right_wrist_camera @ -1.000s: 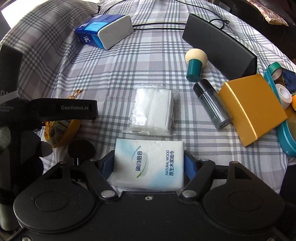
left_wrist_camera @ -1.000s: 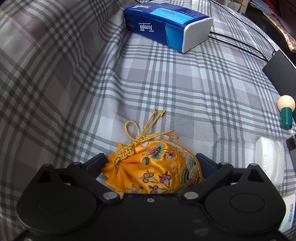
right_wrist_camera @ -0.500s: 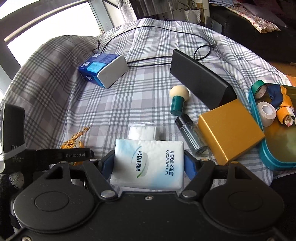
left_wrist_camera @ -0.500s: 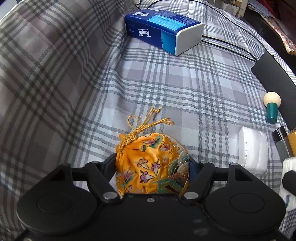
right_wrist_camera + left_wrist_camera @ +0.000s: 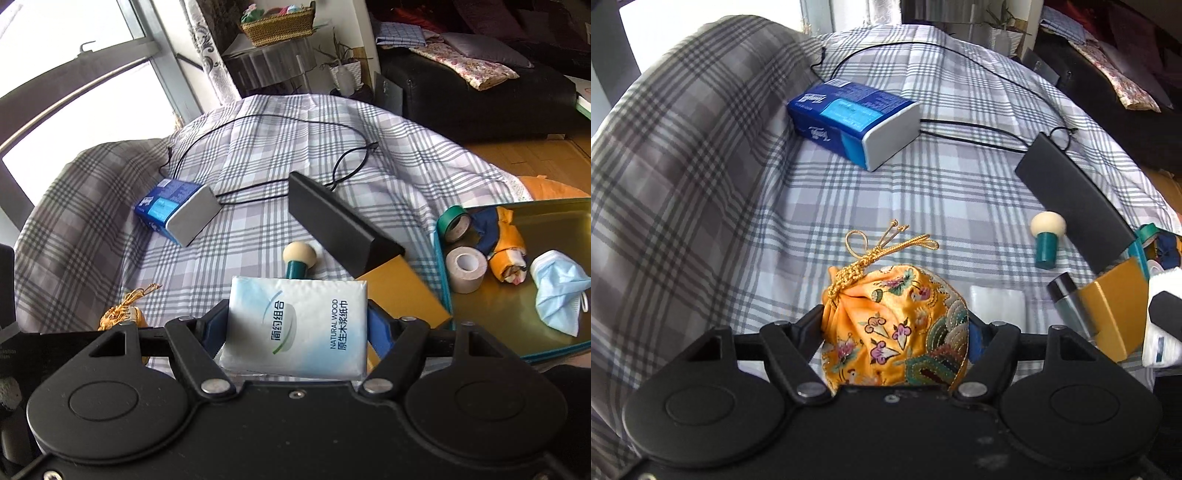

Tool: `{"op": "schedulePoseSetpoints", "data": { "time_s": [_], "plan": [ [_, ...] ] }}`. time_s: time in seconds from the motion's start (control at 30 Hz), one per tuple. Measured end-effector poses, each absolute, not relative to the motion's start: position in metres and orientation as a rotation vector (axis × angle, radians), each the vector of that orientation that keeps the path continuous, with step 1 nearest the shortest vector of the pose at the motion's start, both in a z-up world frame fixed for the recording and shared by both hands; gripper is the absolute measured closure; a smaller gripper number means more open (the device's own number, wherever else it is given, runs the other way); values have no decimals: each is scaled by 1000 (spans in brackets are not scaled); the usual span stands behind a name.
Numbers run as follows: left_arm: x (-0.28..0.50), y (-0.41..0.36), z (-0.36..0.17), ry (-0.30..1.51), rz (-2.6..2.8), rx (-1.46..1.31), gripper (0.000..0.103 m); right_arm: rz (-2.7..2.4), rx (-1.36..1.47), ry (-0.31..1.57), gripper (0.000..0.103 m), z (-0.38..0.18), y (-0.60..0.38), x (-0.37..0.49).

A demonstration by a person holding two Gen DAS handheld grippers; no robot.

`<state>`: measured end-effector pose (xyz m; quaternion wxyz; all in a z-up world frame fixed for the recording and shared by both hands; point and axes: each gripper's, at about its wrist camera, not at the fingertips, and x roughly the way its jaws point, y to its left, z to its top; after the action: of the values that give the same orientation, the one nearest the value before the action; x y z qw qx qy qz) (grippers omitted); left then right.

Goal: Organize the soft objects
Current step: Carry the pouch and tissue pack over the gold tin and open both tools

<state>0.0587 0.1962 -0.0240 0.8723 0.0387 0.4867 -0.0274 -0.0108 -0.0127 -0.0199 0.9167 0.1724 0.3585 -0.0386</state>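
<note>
The yellow pouch (image 5: 894, 325) is squeezed between the half-open jaws of the left gripper (image 5: 895, 332) and held up off the checked cloth (image 5: 849, 192). A tissue pack (image 5: 295, 325) is clamped in the right gripper (image 5: 295, 328) — its jaws stand wide — near the teal tray (image 5: 445, 280).

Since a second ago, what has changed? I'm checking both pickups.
The left gripper shut its jaws on the orange embroidered drawstring pouch and lifted it off the plaid cloth. The right gripper, holding the white tissue packet throughout, rose too. Everything else stayed put.
</note>
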Motion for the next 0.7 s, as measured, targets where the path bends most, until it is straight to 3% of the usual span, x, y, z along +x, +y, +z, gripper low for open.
{"op": "schedulePoseSetpoints", "data": {
  "time_s": [0.37, 0.7],
  "plan": [
    [54, 78, 6, 958, -275, 136, 33, -307, 468, 594, 33, 17, -112, -50],
    [51, -29, 14, 989, -485, 142, 33, -573, 595, 589, 33, -5, -202, -75]
  ]
}}
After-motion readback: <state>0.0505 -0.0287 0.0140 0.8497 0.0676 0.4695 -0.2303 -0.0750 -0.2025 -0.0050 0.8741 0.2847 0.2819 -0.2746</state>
